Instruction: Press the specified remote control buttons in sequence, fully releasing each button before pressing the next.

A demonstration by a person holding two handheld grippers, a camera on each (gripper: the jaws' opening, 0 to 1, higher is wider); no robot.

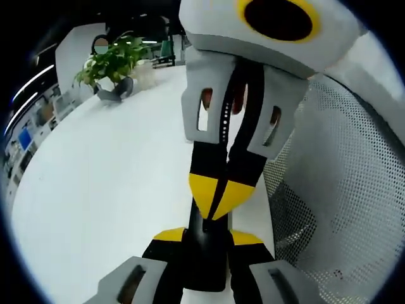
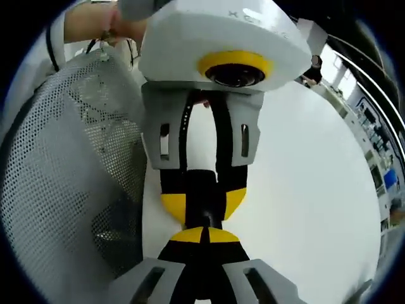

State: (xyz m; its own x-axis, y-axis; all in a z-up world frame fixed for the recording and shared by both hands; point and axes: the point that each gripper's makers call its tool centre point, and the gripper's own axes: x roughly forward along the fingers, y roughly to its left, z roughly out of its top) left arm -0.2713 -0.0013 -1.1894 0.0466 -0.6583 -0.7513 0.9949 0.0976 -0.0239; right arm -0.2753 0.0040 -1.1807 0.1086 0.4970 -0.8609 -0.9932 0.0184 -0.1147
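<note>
A white table (image 1: pixel 107 190) spreads across the left gripper view and takes up the right half of the right gripper view (image 2: pixel 304 190). Beside it stands a white perforated mesh (image 1: pixel 342 158) (a chair back, perhaps; I cannot tell), which also shows on the left of the right gripper view (image 2: pixel 63 158).

The two tongs face each other tip to tip above the table's edge. The left gripper (image 1: pixel 207 244) has its yellow-tipped jaws clamped on either side of the remote (image 1: pixel 205 266), a slim black bar held end-on, so its buttons cannot be made out. From the other side, the left gripper (image 2: pixel 202 206) hangs down from the top of the picture with the remote (image 2: pixel 201 187) dark between its yellow pads.

The right gripper (image 2: pixel 204 235) has its jaws closed together with nothing between them. Their joined yellow tips meet the near end of the remote. In the left gripper view the right gripper (image 1: pixel 221 196) comes down from above, and its closed point touches the top of the black bar.

A hand (image 2: pixel 95 22) shows behind the left gripper. A leafy plant (image 1: pixel 114 60) sits at the table's far end.
</note>
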